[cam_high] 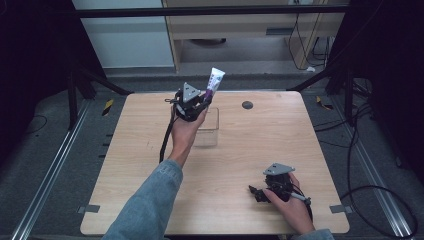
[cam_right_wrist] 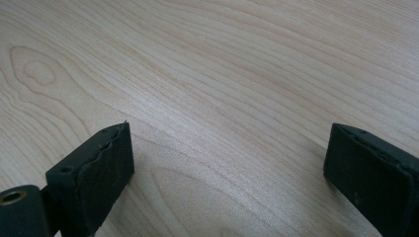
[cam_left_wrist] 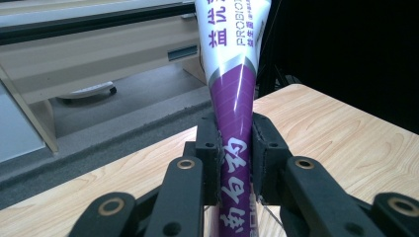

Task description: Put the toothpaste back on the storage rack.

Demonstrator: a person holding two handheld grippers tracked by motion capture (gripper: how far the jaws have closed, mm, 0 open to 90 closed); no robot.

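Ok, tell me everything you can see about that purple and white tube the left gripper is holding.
The purple and white squeezable plastic tube is pinched between the left gripper's black fingers, which press on its purple lower part. It stands nearly upright, its flat white crimped end up and leaning slightly right in the high view, above the clear plastic box on the light wooden table. Its white part carries purple print, including "PROBIOT". Its cap end is hidden.

The table (cam_high: 240, 150) is pale wood-grain laminate, smooth and matt. The tube (cam_left_wrist: 236, 84) is glossy plastic, white above and purple below, with a sheen along it. The pads (cam_right_wrist: 104, 163) are matt black rubber, slightly rough-edged. The box (cam_high: 207, 131) is clear plastic. The sleeve (cam_high: 145, 205) is blue denim.
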